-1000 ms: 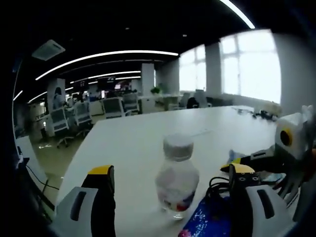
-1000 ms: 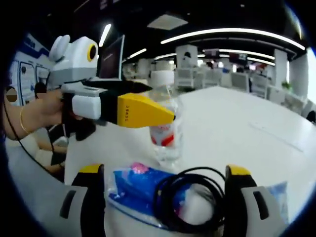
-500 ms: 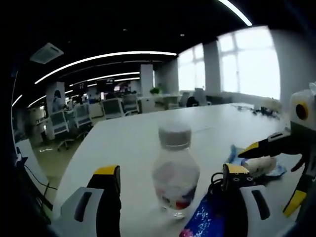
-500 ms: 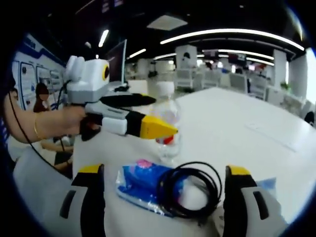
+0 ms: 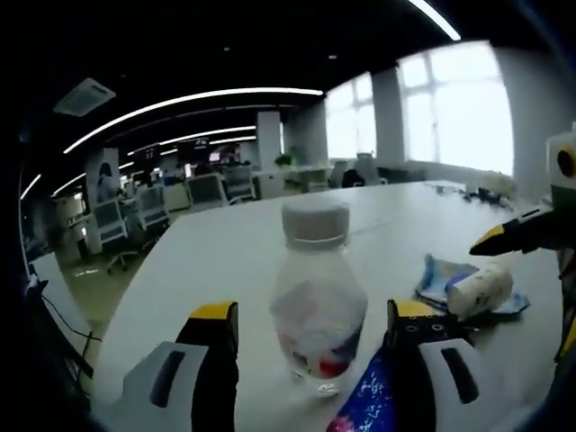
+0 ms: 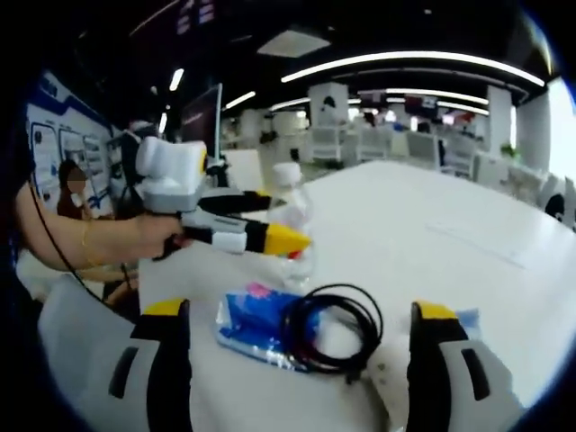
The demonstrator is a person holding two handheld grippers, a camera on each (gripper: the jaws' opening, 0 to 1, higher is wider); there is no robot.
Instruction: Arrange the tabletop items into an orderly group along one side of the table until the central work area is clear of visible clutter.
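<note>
Broad bare white desk (image 5: 225, 261) stretches beyond both tongs. The left tongs (image 5: 310, 328) stand wide open around a clear white-capped plastic bottle (image 5: 317, 306), not gripping. The right tongs (image 6: 297, 333) gape, empty, with a coiled black cable (image 6: 328, 328) between them.

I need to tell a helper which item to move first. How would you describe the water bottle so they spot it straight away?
On the long white table, look between the left gripper's open yellow-tipped jaws. The small clear water bottle stands upright there, beside a blue packet and a black cable coil. It alone is see-through, white-capped and upright.
</note>
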